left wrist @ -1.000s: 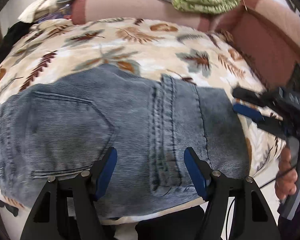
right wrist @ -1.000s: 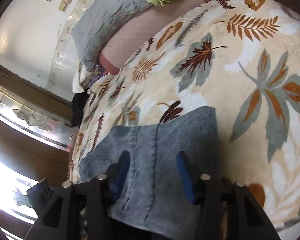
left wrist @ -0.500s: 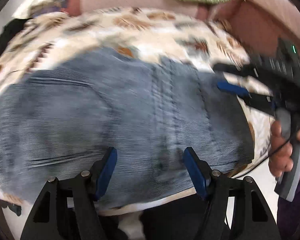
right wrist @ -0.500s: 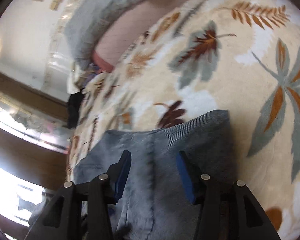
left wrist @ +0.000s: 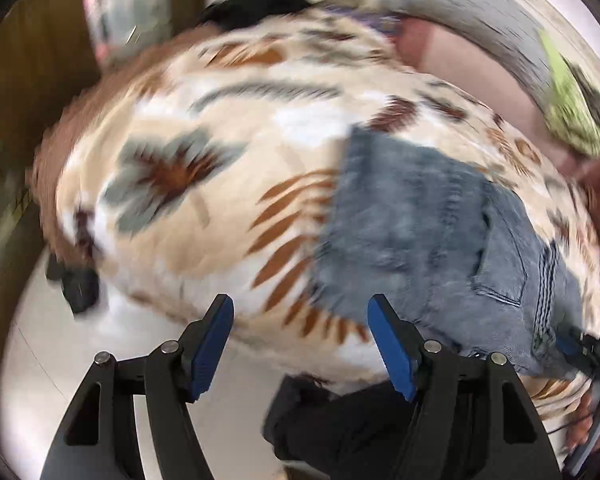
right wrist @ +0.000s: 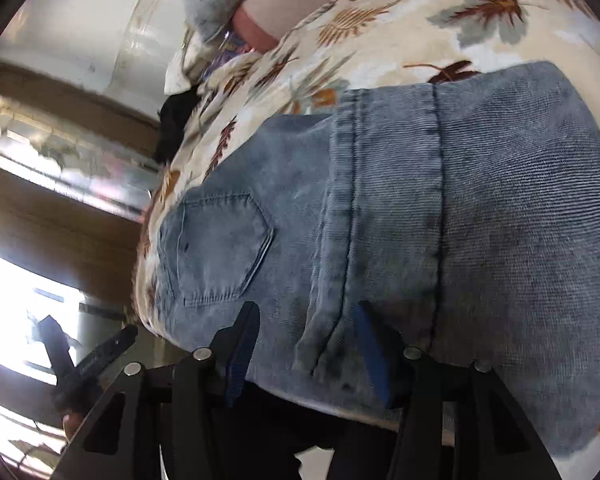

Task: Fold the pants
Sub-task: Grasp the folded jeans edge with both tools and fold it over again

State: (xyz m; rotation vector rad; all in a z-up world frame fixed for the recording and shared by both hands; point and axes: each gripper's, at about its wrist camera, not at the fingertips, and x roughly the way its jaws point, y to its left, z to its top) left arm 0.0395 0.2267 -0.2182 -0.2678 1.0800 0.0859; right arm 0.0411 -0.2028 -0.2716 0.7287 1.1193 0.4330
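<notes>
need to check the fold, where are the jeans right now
The jeans lie folded on the leaf-print blanket near its front edge. In the right wrist view they fill the middle, just ahead of the open right gripper; in the left wrist view they sit right of centre.

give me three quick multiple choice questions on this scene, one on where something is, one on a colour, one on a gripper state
1. Where do the pants lie?
A. on the leaf-print blanket
B. on a chair
C. in a basket

2. What colour are the pads on the left gripper?
A. red
B. blue
C. white

3. How does the right gripper stand?
A. shut on the pants
B. open, with nothing clamped
C. out of view

Answers:
1. A, the leaf pattern shows around the denim.
2. B, both pads are blue.
3. B, the fingers stand apart over the near edge of the fabric.
</notes>
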